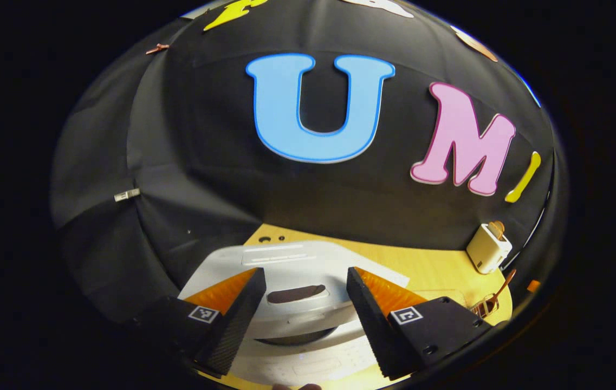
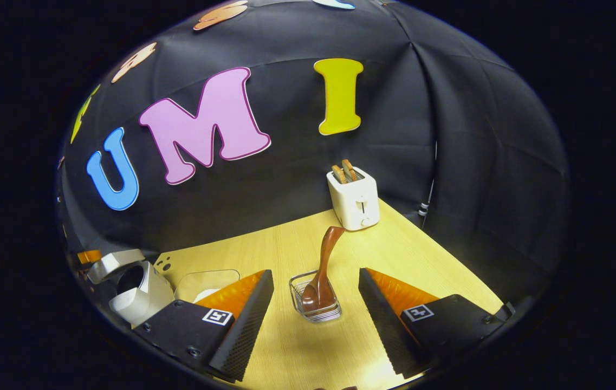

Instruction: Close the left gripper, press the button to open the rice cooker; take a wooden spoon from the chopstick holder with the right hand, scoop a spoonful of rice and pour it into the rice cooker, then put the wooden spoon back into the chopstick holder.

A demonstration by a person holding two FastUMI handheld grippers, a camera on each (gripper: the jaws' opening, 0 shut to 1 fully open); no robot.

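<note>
Left gripper (image 1: 305, 295): jaws wide, holding nothing, above the white rice cooker (image 1: 297, 303), whose lid stands raised in the right gripper view. Right gripper (image 2: 316, 303): jaws wide, empty, flanking the clear chopstick holder (image 2: 316, 306) containing the brown wooden spoon (image 2: 325, 265). White toaster (image 2: 354, 200) stands behind on the wooden table (image 2: 264, 244).

The white rice cooker (image 1: 297, 303) is partly hidden behind the left gripper's fingers (image 1: 232, 325), its front cut off at the bottom edge. In the right gripper view, the clear plastic container (image 2: 205, 283) sits half hidden behind one finger (image 2: 242, 325), contents unclear.
</note>
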